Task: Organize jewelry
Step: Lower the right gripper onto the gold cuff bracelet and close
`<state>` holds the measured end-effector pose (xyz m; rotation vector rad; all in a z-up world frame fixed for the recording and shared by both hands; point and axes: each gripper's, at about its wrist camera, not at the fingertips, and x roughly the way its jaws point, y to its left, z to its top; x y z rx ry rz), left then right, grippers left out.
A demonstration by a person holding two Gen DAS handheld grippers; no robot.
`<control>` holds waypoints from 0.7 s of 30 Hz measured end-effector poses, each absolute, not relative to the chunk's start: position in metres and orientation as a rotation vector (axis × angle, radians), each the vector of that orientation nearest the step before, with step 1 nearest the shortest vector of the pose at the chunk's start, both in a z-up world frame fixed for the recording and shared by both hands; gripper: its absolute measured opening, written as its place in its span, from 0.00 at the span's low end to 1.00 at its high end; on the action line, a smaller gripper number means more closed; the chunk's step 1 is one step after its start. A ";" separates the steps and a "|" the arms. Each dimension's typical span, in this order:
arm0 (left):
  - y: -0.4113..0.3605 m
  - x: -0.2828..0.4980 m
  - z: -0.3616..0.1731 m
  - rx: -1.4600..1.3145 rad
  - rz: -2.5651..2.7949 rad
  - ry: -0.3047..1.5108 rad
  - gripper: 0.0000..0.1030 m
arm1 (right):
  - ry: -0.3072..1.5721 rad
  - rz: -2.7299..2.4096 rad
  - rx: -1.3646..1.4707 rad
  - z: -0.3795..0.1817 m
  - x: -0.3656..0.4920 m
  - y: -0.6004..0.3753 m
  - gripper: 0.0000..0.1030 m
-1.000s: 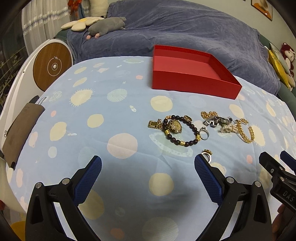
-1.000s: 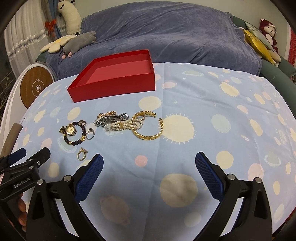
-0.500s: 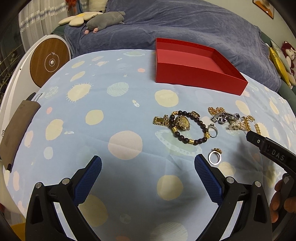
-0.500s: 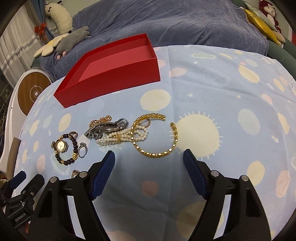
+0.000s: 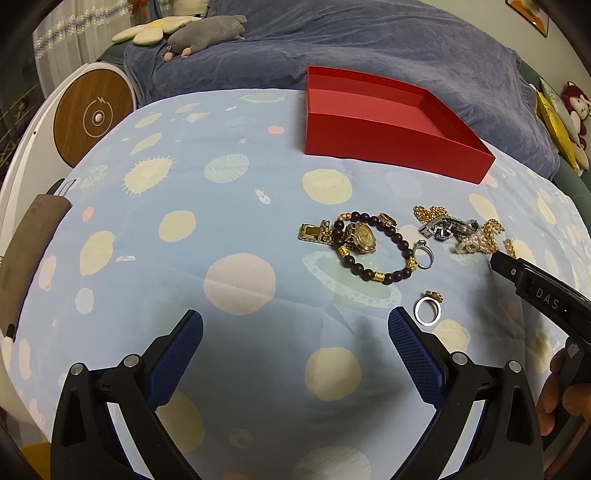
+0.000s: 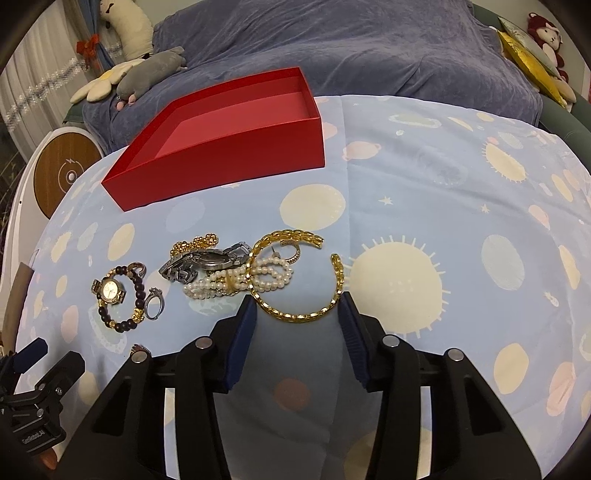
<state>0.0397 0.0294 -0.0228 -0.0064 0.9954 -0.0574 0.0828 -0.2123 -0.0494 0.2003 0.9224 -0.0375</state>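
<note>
An empty red box (image 5: 388, 136) (image 6: 221, 155) stands at the back of the light-blue patterned cloth. In front of it lie a gold cuff bracelet (image 6: 295, 316), a pearl bracelet (image 6: 240, 280), a silver watch (image 6: 207, 258), a dark bead bracelet (image 5: 391, 277) around a gold watch (image 6: 110, 291), and a silver ring (image 5: 423, 253). My right gripper (image 6: 296, 299) is low over the cloth. Its jaws are closing, and the cuff's near arc lies between the blue pads. My left gripper (image 5: 295, 332) is open and holds nothing; a gold-topped ring (image 5: 427, 312) lies just beyond its right fingertip.
A blue-covered sofa (image 6: 369, 55) with plush toys (image 5: 207, 31) runs behind the table. A round white and wood device (image 5: 92, 118) stands at the left, and a brown pouch (image 5: 22, 258) lies at the left edge. A hand (image 5: 561, 391) holds the right gripper.
My right gripper has moved forward and down to the gold cuff, and its jaws have narrowed around it. My left gripper has hardly moved.
</note>
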 end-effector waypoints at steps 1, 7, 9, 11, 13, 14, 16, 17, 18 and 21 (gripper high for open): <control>0.029 0.040 -0.023 -0.007 -0.056 0.995 0.95 | 0.923 -0.034 0.204 -0.049 0.082 -0.212 0.38; 0.029 0.040 -0.024 -0.004 -0.055 0.995 0.95 | 0.943 -0.018 0.225 -0.051 0.082 -0.214 0.17; 0.028 0.041 -0.024 -0.005 -0.061 0.996 0.95 | 0.934 -0.011 0.241 -0.050 0.081 -0.215 0.41; 0.027 0.041 -0.023 -0.004 -0.065 0.993 0.95 | 0.902 -0.029 0.244 -0.045 0.080 -0.215 0.70; 0.027 0.041 -0.022 -0.005 -0.068 0.991 0.95 | 0.897 -0.022 0.259 -0.043 0.083 -0.216 0.70; 0.028 0.041 -0.022 -0.009 -0.069 0.990 0.95 | 0.901 -0.017 0.265 -0.043 0.088 -0.216 0.70; 0.027 0.043 -0.021 -0.013 -0.066 0.990 0.95 | 0.900 -0.015 0.276 -0.042 0.100 -0.217 0.69; 0.028 0.044 -0.021 -0.017 -0.065 0.991 0.95 | 0.908 -0.008 0.284 -0.043 0.107 -0.216 0.63; 0.028 0.045 -0.021 -0.020 -0.063 0.992 0.95 | 0.915 -0.005 0.291 -0.045 0.112 -0.216 0.60; 0.029 0.048 -0.022 -0.024 -0.060 0.990 0.95 | 0.921 -0.009 0.283 -0.051 0.121 -0.214 0.49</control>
